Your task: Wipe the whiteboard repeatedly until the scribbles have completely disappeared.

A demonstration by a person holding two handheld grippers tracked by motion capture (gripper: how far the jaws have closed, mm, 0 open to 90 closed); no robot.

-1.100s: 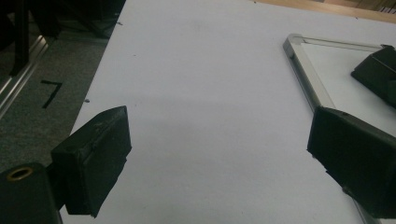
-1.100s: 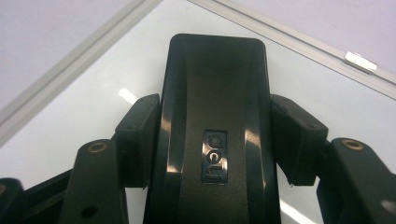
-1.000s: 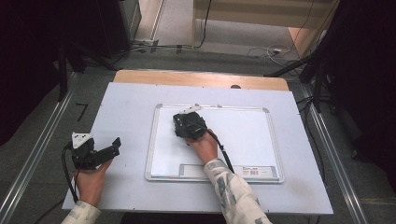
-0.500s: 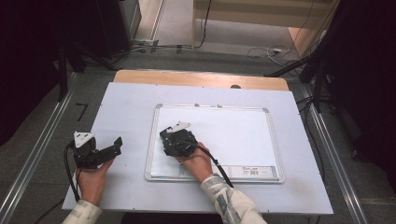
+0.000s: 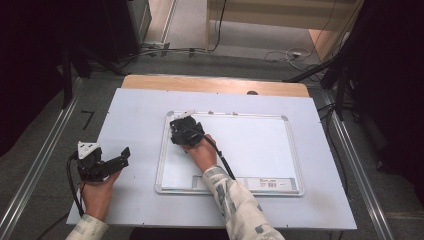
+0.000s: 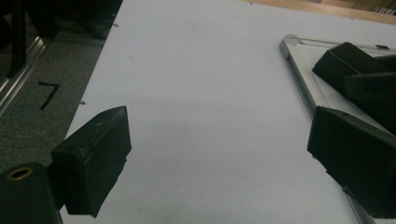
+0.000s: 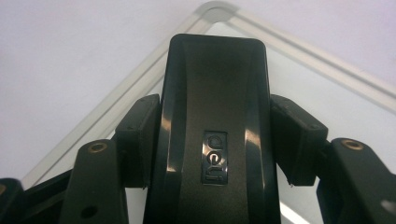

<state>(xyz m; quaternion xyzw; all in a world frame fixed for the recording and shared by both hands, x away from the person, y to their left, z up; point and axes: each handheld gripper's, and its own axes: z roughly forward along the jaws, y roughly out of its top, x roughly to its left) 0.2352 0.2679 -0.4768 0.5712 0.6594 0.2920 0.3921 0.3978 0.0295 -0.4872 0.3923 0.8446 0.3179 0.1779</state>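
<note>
The table (image 5: 130, 115), covered in white, carries a silver-framed whiteboard (image 5: 250, 145) lying flat at its middle, nothing blocking its wiped face. The right hand-held gripper (image 5: 184, 131) is clenched on a black whiteboard eraser (image 7: 215, 116), which sits on the board just inside its far left corner; half a second ago it was nearer the person. The left hand-held gripper (image 5: 120, 156) rests released on the table, well left of the board, unmoved.
</note>
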